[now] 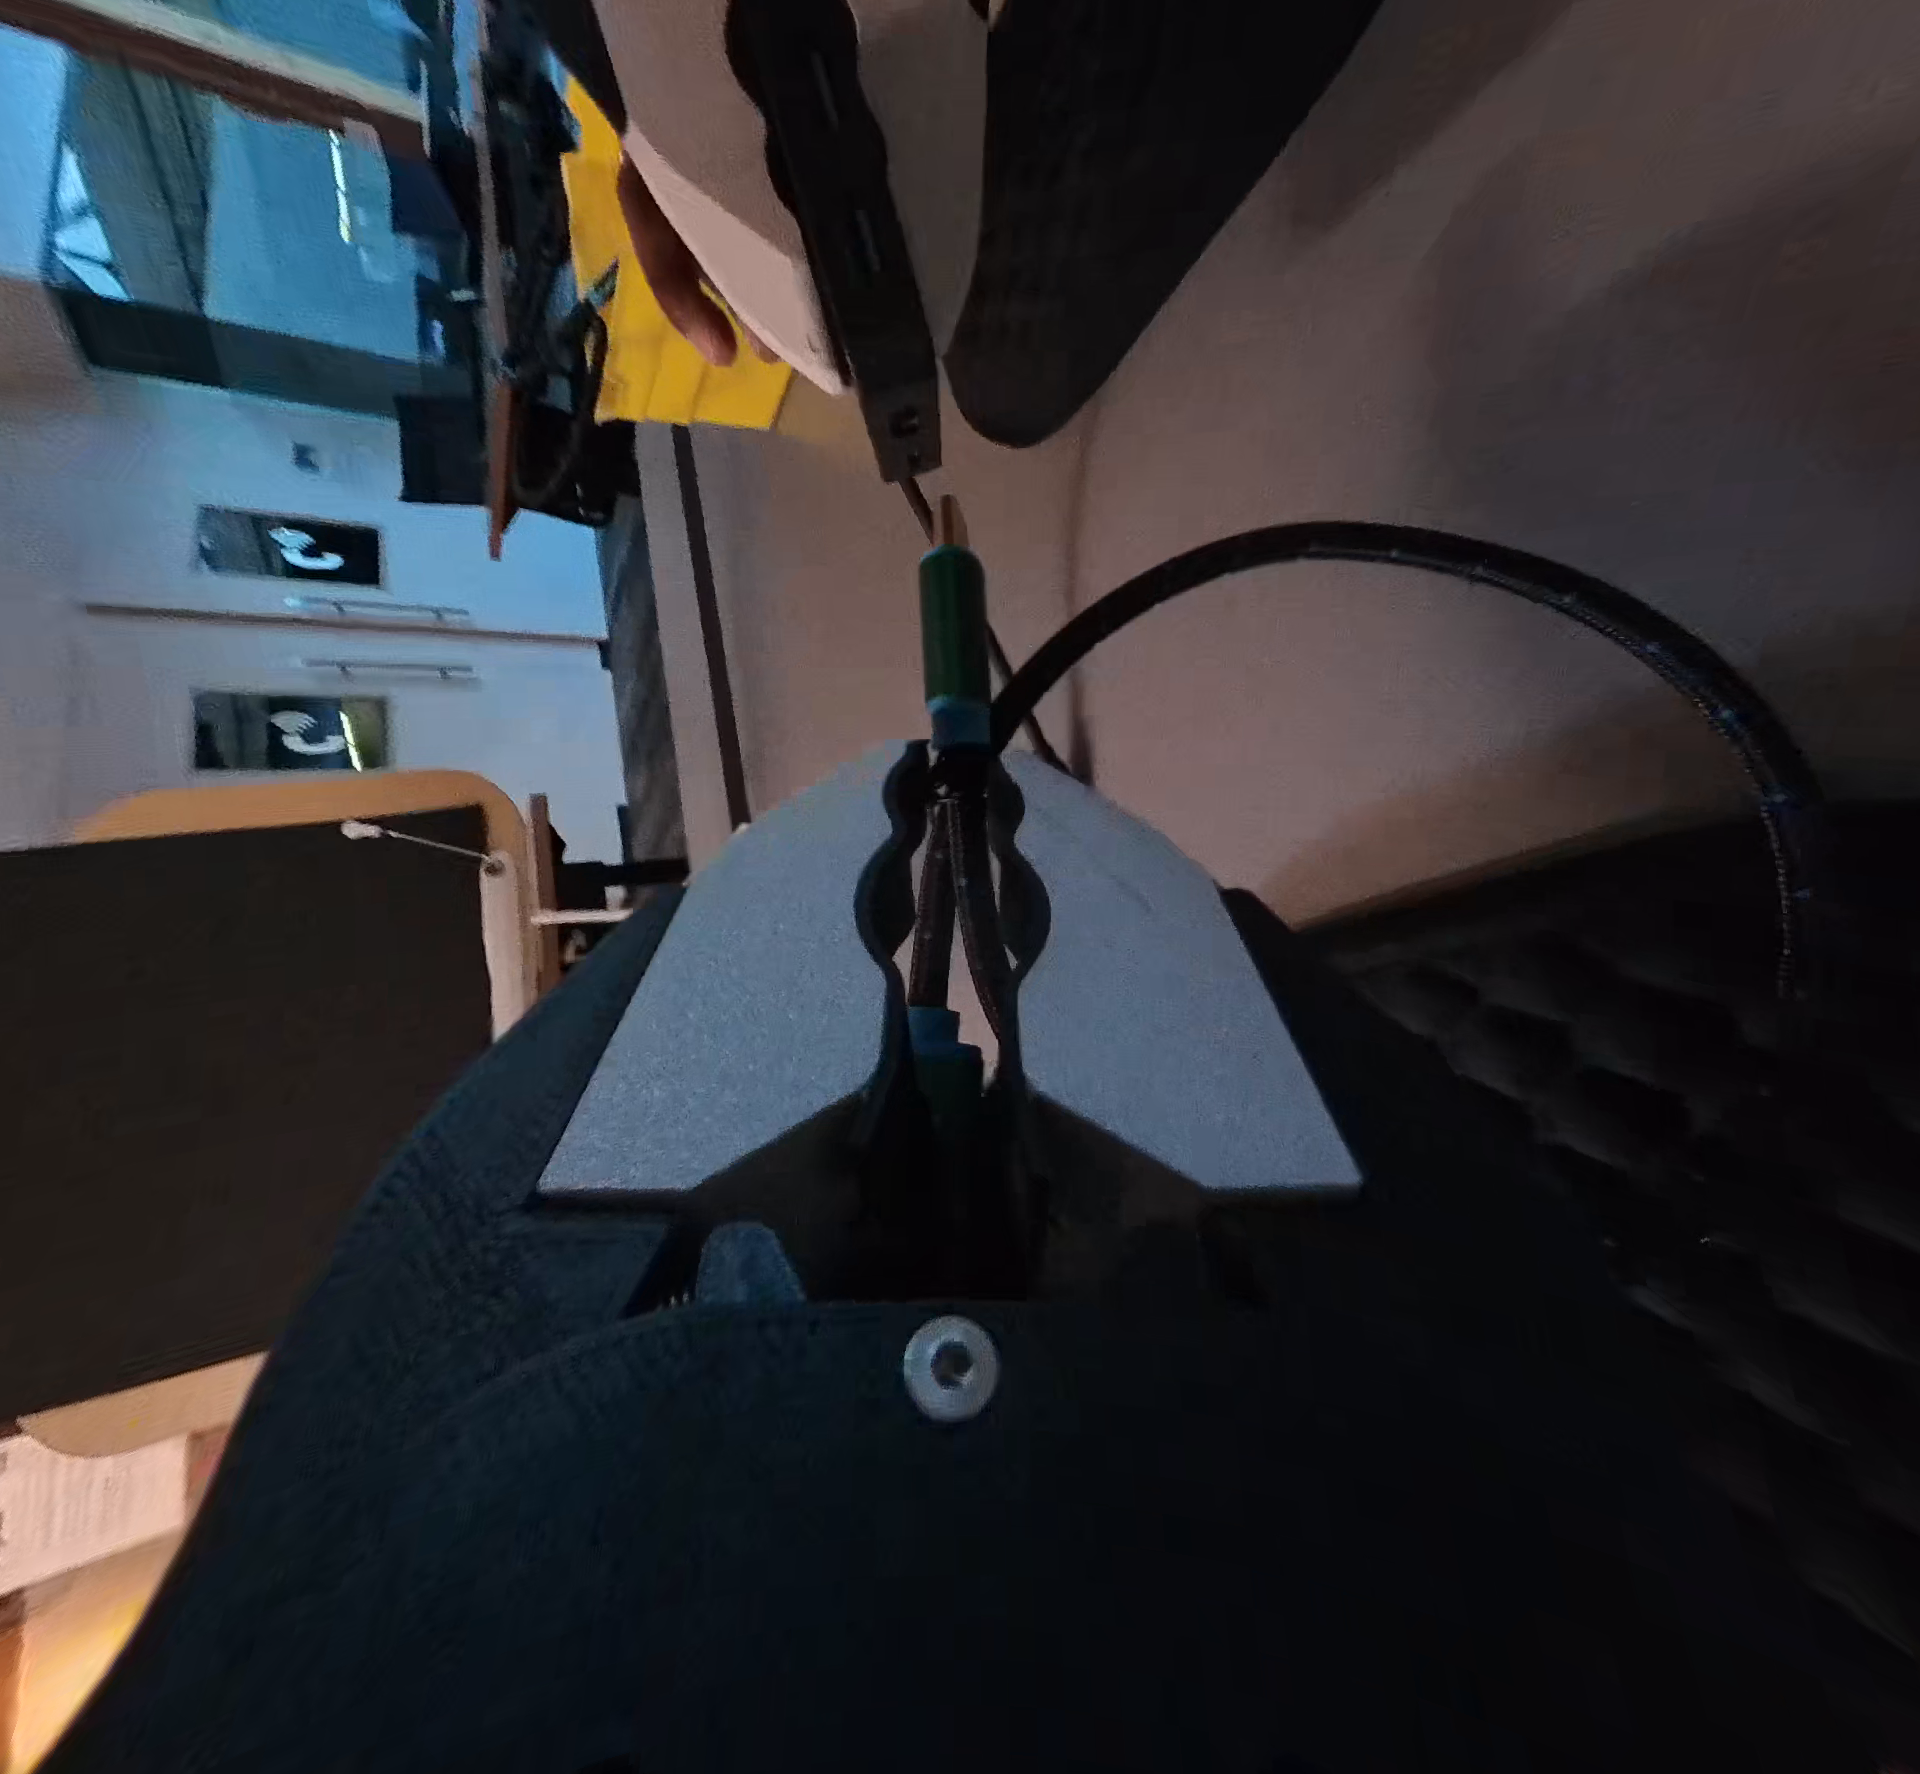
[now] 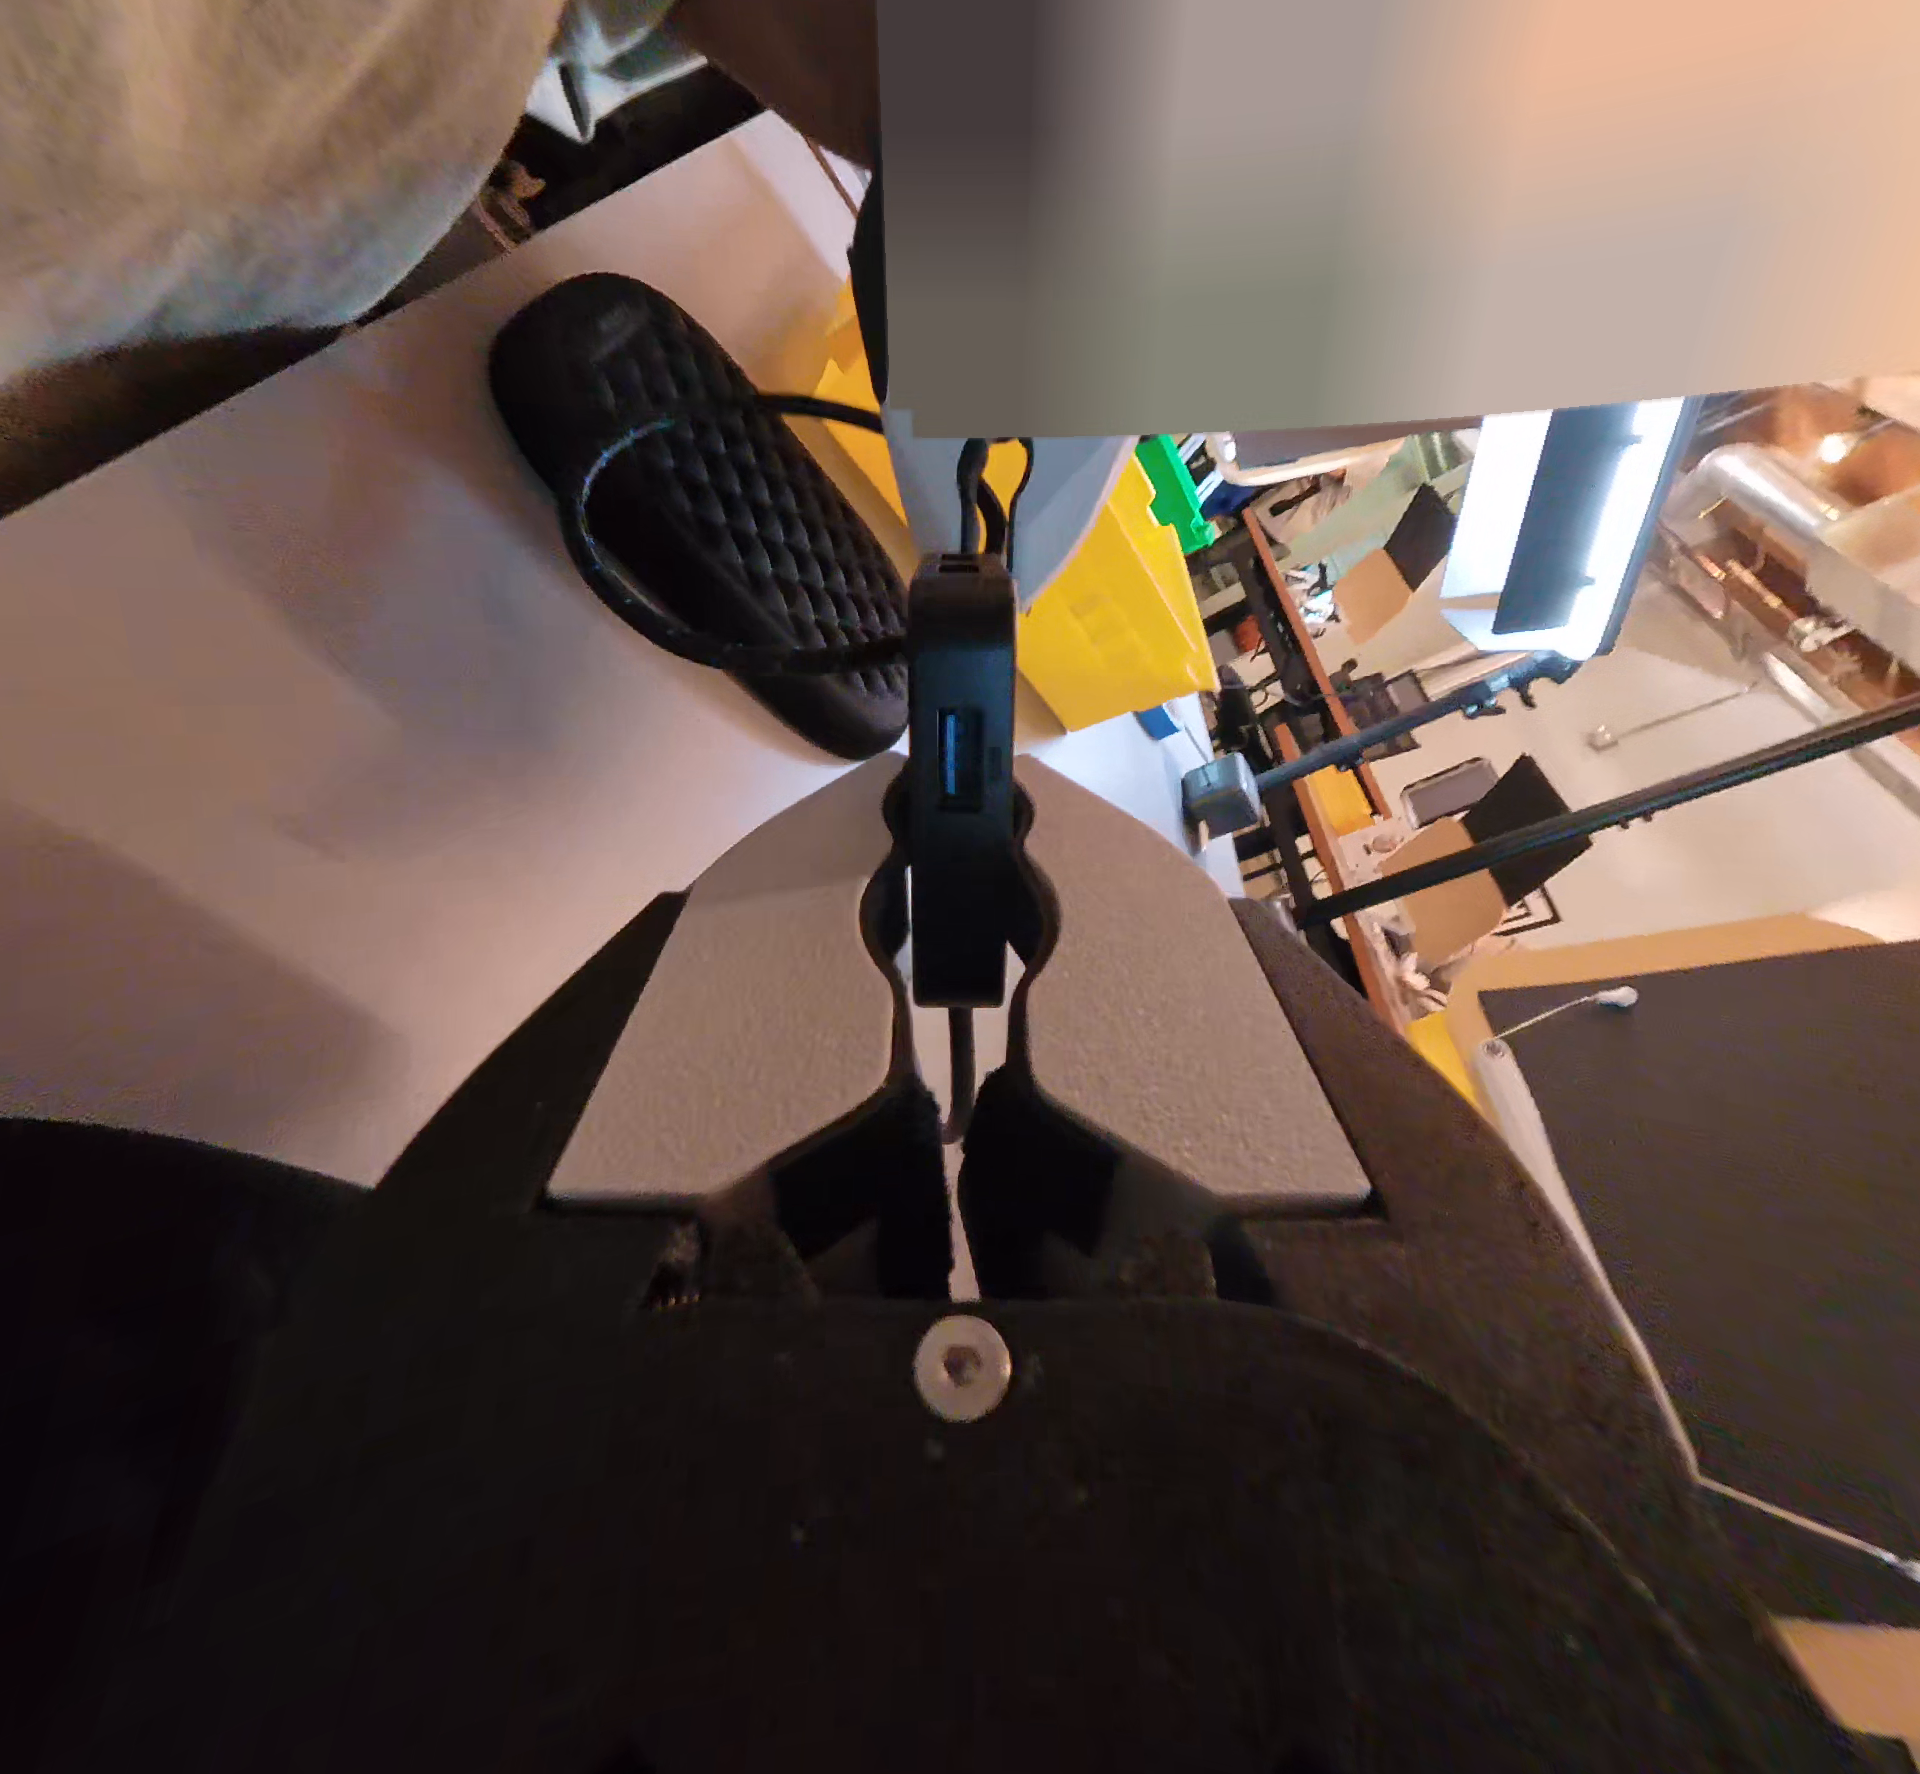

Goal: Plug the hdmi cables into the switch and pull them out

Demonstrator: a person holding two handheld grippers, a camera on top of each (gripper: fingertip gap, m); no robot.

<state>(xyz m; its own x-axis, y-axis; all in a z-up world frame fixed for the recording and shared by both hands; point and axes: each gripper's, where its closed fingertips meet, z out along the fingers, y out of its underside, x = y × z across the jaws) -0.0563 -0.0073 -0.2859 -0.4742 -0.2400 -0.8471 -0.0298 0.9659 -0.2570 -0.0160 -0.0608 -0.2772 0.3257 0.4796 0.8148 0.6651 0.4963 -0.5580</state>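
Observation:
In the left wrist view my left gripper (image 1: 951, 774) is shut on a dark braided cable just behind its green plug (image 1: 951, 633). The plug points up at the near end of the slim black switch (image 1: 852, 218). Its metal tip is at the switch's end; I cannot tell if it is seated. The cable (image 1: 1455, 550) loops off to the right. In the right wrist view my right gripper (image 2: 961, 794) is shut on the black switch (image 2: 961, 664), which shows a blue port. Thin black cables (image 2: 977, 493) leave the switch's far end.
A black textured case (image 2: 707, 519) lies on the white table (image 2: 260, 685), also showing in the left wrist view (image 1: 1101, 166). A yellow bin (image 2: 1112, 633) stands behind the switch. A person's light sleeve (image 2: 208, 62) is close. A black board (image 1: 239, 1080) stands at left.

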